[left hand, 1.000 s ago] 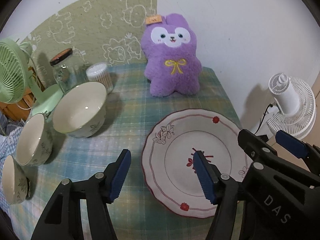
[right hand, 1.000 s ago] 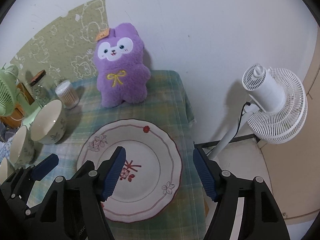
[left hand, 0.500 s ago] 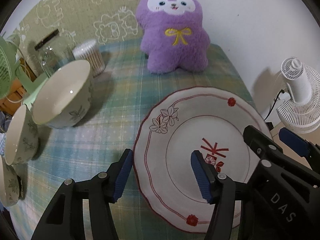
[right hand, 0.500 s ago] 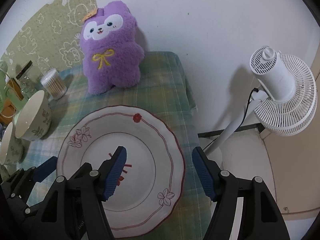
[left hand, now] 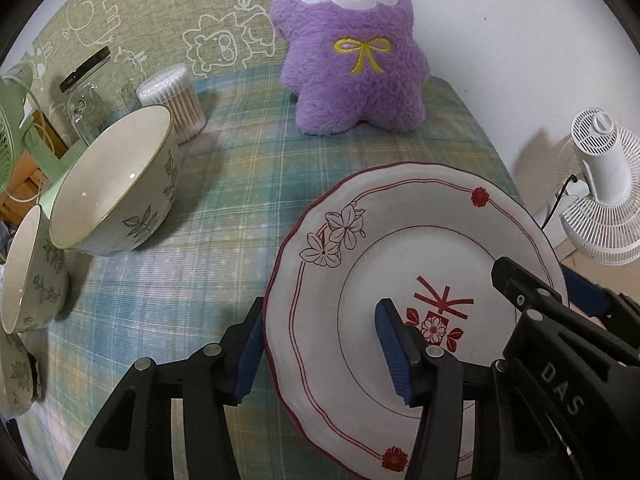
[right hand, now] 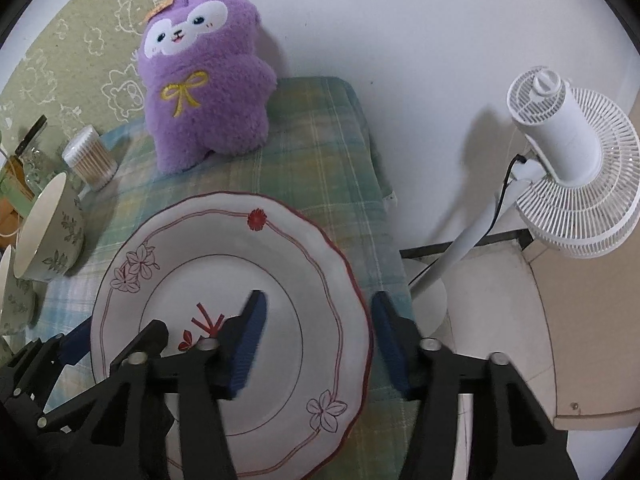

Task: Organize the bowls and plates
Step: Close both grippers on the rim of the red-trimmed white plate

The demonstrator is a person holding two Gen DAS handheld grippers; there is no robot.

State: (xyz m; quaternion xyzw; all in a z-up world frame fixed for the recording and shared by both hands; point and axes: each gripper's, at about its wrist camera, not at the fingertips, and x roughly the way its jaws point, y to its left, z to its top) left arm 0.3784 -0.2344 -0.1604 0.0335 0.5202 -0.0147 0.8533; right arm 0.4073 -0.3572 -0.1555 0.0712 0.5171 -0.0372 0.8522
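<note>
1. Bowls lined the left edge of the left wrist view: the large bowl [left hand: 116,184] showed whole, a second bowl [left hand: 30,268] was partly cut off by the frame, and a third bowl [left hand: 16,376] below it was mostly out of sight.
2. A glass jar [left hand: 86,108] and a green fan [left hand: 12,136] at the far left were half hidden and hard to make out.
3. The near edge of the plate [left hand: 400,264] lay hidden behind the black arms of both tools.
4. The left tongs [left hand: 316,350] stood about half open and were closing, straddling the plate's left rim: one blue pad sat just outside the rim, the other over the plate's inner surface. Whether the pads pressed on it could not be told.
5. The right tongs [right hand: 316,336] were likewise about half open and closing across the plate's right rim, one pad over the plate, one just beyond its edge; contact was unclear.
6. The plate rested on the plaid-covered bench [right hand: 316,152], on its right part, near the purple plush toy [left hand: 352,52].
7. Counted: one plate, three bowls, one plush toy, one tub of cotton swabs [left hand: 174,100], one jar, one white standing fan [right hand: 560,168] beside the bench.
</note>
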